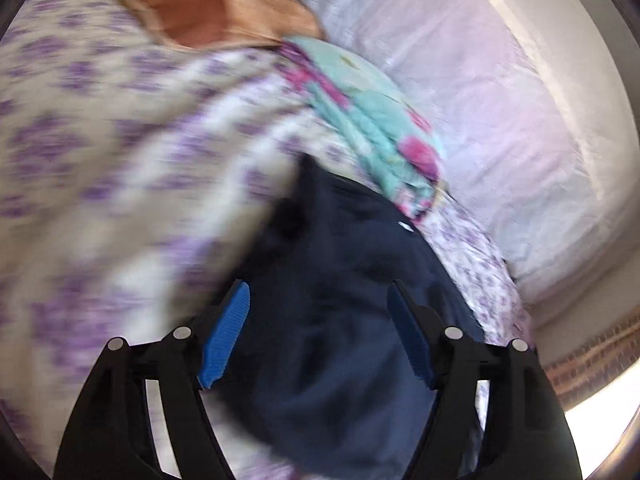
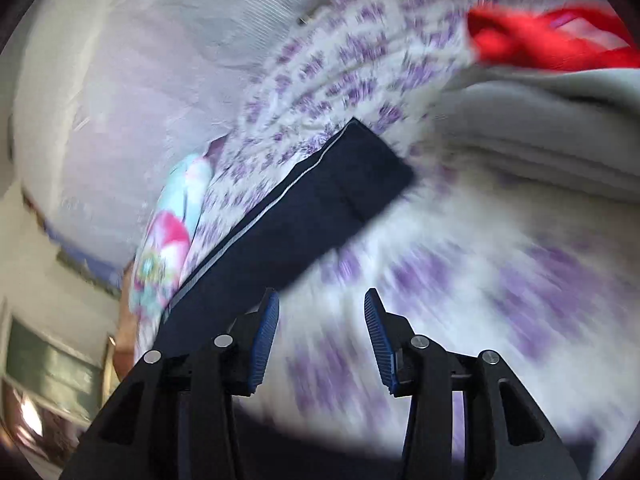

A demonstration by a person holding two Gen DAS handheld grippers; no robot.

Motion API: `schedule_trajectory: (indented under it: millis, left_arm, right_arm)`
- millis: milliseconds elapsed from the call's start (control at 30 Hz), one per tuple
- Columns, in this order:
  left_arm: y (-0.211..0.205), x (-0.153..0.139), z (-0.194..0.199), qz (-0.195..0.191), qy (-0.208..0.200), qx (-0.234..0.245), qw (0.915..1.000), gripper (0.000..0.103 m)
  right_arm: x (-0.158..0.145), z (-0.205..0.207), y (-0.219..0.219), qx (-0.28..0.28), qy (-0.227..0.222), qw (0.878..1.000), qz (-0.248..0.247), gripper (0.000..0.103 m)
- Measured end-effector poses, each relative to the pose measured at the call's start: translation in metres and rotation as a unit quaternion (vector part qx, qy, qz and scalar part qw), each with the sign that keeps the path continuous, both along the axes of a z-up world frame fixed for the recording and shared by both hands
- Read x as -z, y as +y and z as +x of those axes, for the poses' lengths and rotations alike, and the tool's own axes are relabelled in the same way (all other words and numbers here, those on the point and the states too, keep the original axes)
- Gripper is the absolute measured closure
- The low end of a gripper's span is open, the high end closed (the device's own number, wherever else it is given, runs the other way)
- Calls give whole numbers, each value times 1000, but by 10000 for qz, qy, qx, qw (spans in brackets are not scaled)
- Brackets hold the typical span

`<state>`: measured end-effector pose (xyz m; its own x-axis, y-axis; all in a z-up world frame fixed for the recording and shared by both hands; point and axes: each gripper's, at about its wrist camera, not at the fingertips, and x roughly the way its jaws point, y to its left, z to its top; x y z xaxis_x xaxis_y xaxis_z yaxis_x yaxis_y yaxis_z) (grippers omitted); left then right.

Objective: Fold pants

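Observation:
Dark navy pants [image 1: 340, 312] lie on a white bedsheet with purple flowers [image 1: 100, 152]. In the left wrist view my left gripper [image 1: 318, 300] is open, its blue pads [image 1: 226, 332] spread over the bunched part of the pants, holding nothing. In the right wrist view one long navy pant leg [image 2: 304, 216] with a thin white side stripe stretches away over the sheet [image 2: 360, 52]. My right gripper [image 2: 322, 312] is open and empty, over the sheet just right of that leg. Both views are motion-blurred.
A turquoise and pink folded cloth [image 1: 372, 120] lies beside the pants; it also shows in the right wrist view [image 2: 168, 240]. An orange-brown pillow [image 1: 208, 4] sits at the far end. A red item [image 2: 548, 40] and a grey blanket [image 2: 540, 140] lie right. A pale quilted headboard [image 1: 500, 100] borders the bed.

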<state>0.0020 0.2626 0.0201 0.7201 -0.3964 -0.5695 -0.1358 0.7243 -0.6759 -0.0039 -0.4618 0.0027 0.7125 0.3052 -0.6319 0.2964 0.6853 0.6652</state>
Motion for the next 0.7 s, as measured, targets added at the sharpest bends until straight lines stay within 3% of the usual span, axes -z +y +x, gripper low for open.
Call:
schedule_trajectory:
  millis: [100, 133, 200, 233, 267, 300, 333, 400, 500, 567, 600, 667, 700]
  left_arm:
    - [-34, 13, 35, 51, 220, 280, 9994, 33]
    - [-40, 21, 46, 77, 335, 294, 9990, 32]
    - [-49, 32, 67, 399, 451, 209, 9980, 30]
    - [-50, 35, 74, 505, 435, 174, 9976, 27]
    - [-54, 36, 80, 546, 397, 185, 9975, 18]
    - [-58, 34, 82, 612, 362, 221, 9972, 10]
    - [-63, 32, 85, 750, 370, 248, 9962, 9]
    - [-71, 26, 83, 1140, 338, 176, 9927, 9]
    - [-69, 22, 74, 1498, 218, 108, 9884, 10]
    - [-65, 22, 74, 1691, 199, -7, 9854, 10]
    - [-63, 24, 78, 1743, 235, 9, 9844, 10]
    - [-59, 30, 88, 1755, 450, 22, 9835, 9]
    - [-57, 29, 90, 1782, 542, -54, 9825, 10]
  right_arm:
    - [29, 48, -3, 369, 424, 9976, 407, 40]
    - [39, 56, -5, 532, 524, 9959, 518, 39]
    - [40, 65, -7, 820, 313, 9947, 539, 39]
    - [38, 71, -5, 781, 310, 9957, 378, 43]
    - [34, 75, -3, 786, 289, 9965, 82, 69]
    - [32, 73, -3, 798, 286, 9963, -127, 85]
    - [31, 73, -5, 764, 228, 9966, -219, 95]
    - [26, 63, -13, 683, 16, 9972, -289, 96]
    - [12, 42, -16, 425, -200, 9959, -779, 96]
    - [10, 33, -22, 318, -159, 9938, -1052, 95]
    - [18, 37, -27, 221, 86, 9928, -1170, 93]
    - [38, 41, -38, 49, 429, 9951, -894, 90]
    - [39, 36, -45, 103, 284, 9978, -598, 88]
